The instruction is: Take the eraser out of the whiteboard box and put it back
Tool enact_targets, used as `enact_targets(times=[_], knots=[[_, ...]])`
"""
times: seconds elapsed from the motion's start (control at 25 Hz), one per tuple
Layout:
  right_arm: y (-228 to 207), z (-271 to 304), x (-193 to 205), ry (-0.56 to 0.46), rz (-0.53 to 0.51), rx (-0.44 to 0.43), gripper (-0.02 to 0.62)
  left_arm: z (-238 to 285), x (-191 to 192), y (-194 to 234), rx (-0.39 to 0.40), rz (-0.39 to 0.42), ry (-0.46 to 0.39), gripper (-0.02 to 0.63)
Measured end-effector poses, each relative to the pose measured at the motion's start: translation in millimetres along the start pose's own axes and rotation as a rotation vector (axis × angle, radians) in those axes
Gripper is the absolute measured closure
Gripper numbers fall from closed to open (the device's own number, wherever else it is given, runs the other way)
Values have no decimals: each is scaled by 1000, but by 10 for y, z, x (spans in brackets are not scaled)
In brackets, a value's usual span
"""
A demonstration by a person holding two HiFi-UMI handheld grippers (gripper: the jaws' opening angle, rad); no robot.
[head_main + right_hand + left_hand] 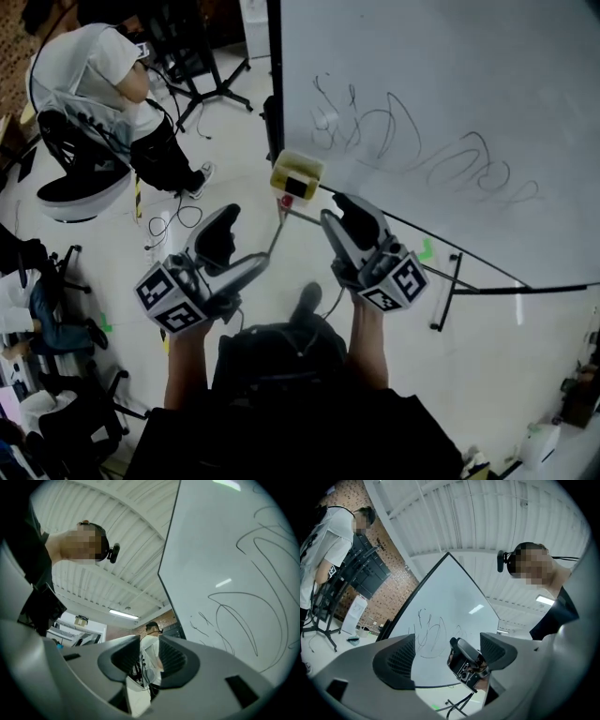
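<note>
My left tool [239,249] stands wide open and empty. My right tool [339,214], half open, is also empty, near the pale yellow box [297,175] on the scribbled white whiteboard [441,84].

On my feed: whiteboard [450,84] smooth, glossy white, lamp glare on it; edge frame [275,56] looks like dark metal to me. Shells of left gripper [445,657] and right gripper [149,662] matt grey plastic; pads [401,658] black, finely ribbed, rubbery as I read them. I see whiteboard box [296,174] pale yellow plastic, slight sheen; floor [234,141] smooth, pale, faintly shiny; wall [401,578] rough brick; ceiling [487,522] ribbed sheet metal, white; bystander's top [89,66] white cloth.
</note>
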State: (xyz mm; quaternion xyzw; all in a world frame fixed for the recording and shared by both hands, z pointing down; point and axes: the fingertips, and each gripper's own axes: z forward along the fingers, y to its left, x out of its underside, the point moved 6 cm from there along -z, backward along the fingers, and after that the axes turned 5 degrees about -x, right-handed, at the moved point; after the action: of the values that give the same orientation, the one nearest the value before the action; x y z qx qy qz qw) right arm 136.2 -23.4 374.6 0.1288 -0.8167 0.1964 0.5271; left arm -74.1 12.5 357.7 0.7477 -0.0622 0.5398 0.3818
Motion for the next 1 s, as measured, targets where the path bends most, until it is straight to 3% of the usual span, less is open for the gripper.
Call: enact_targets(times=[0.6,1.0], knots=[[1803,-73,90,-86,-76,133,453,-1503,-1,-436,174,-16,-5,176],[2643,-112,52,-88,-117,147,453,-2087,28,-788,249,-15,-18,176]])
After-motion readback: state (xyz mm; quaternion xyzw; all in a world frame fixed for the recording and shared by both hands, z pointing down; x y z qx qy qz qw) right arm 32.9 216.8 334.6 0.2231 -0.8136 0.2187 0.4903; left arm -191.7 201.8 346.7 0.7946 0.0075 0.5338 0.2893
